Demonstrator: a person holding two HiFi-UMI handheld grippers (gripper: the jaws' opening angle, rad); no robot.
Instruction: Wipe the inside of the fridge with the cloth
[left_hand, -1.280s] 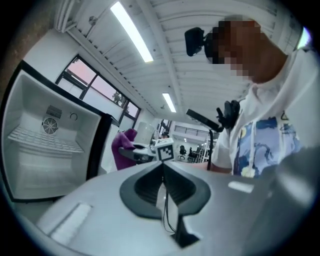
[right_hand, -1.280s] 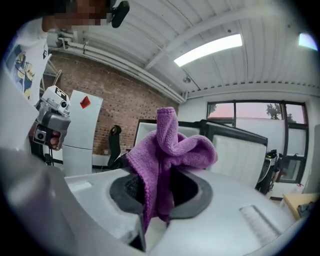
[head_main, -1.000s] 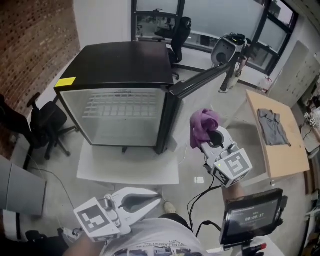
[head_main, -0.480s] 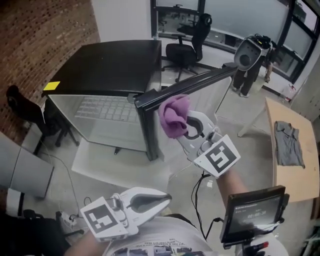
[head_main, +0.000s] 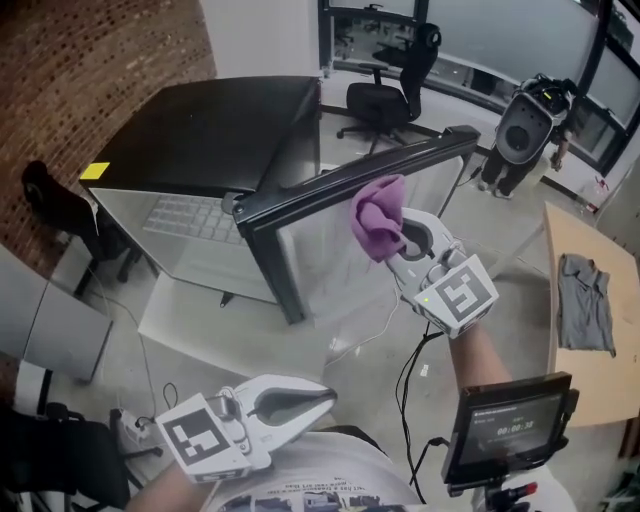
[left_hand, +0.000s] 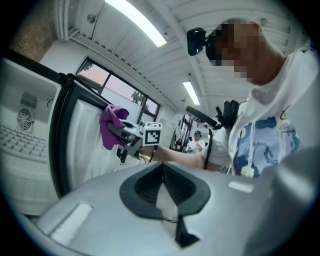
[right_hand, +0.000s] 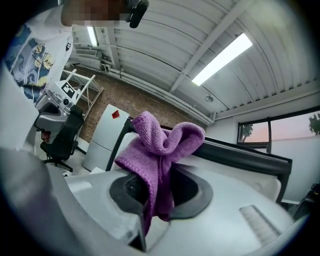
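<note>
The black-topped fridge (head_main: 200, 130) stands with its door (head_main: 340, 185) swung open to the right. The door's pale inner face (head_main: 330, 270) is turned toward me. My right gripper (head_main: 387, 235) is shut on a bunched purple cloth (head_main: 376, 215) and holds it against the upper part of that face. In the right gripper view the cloth (right_hand: 160, 145) hangs down between the jaws of the right gripper (right_hand: 159, 200), and the door's dark rim (right_hand: 240, 155) lies behind. My left gripper (head_main: 322, 394) hangs low near my body, shut and holding nothing. The left gripper view shows the left gripper (left_hand: 162, 182), the cloth (left_hand: 111, 125) and the door (left_hand: 65, 135).
The fridge sits on a white base (head_main: 200, 320). Office chairs (head_main: 385, 100) stand behind it and another chair (head_main: 55, 200) at the left. A wooden table (head_main: 575, 370) with a grey garment (head_main: 585, 300) is at the right. A screen (head_main: 505, 435) and a cable (head_main: 410, 370) are near my right arm.
My right gripper has carried the cloth left and up, from beside the door's outer end to the door's inner face. The left gripper has stayed low and shut.
</note>
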